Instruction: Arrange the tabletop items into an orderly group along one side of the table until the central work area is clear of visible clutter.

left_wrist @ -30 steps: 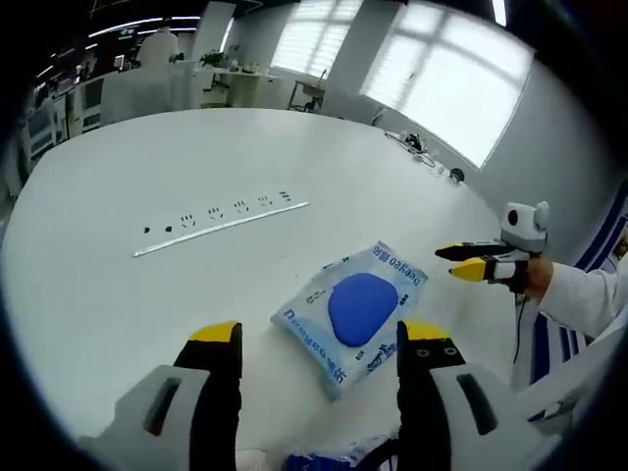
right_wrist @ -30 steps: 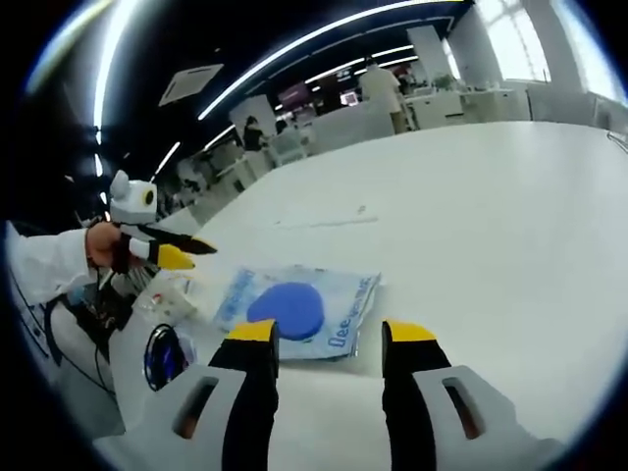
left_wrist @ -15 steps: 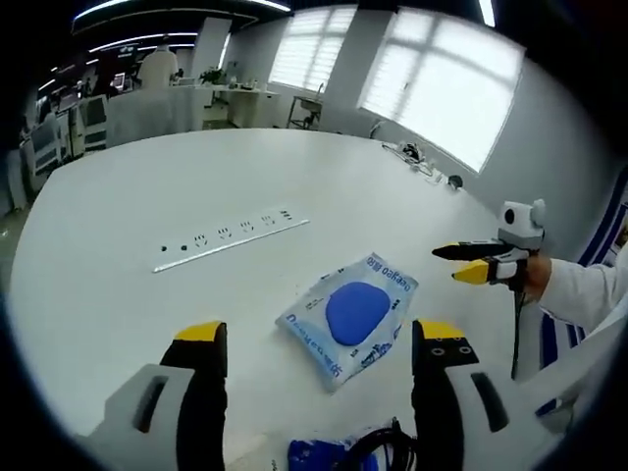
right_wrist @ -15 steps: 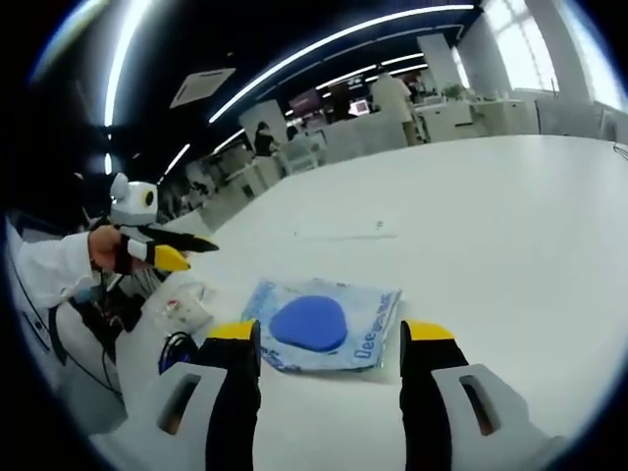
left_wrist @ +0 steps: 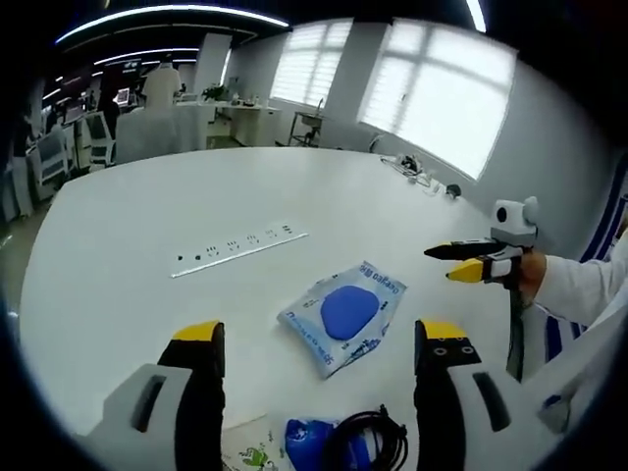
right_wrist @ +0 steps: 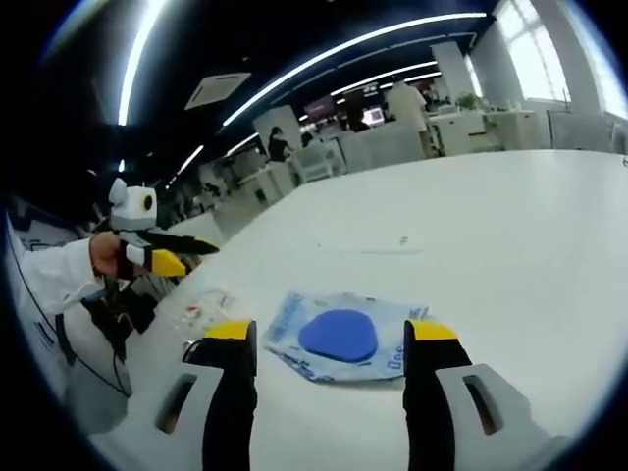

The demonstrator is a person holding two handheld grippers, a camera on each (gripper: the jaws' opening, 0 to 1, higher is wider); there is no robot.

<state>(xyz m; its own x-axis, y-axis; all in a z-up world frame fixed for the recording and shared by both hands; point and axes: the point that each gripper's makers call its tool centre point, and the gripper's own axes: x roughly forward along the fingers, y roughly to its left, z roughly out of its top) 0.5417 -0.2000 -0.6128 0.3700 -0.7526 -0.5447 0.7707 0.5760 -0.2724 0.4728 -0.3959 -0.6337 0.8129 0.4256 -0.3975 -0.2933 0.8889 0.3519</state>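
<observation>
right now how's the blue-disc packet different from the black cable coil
The clear packet lies flat out on the white table, printed, with a blue disc inside; the black cable coil is a looped bundle at the near edge. The packet lies apart from other items; the coil lies against a blue object. Neither is held.

My left gripper (left_wrist: 319, 339) has yellow jaw tips on black fingers with grey bodies, and my right gripper (right_wrist: 329, 334) matches it. Under both, the table (left_wrist: 147, 226) is plain white. The pouch (left_wrist: 343, 314) is pale blue with white and blue lettering and a solid royal-blue oval in the middle (same look in the right gripper view (right_wrist: 343, 336)). The power strip (left_wrist: 238, 250) is white with small dark sockets. Near my left jaws I see a black cable coil (left_wrist: 365, 446) beside a blue packet (left_wrist: 306, 439)
</observation>
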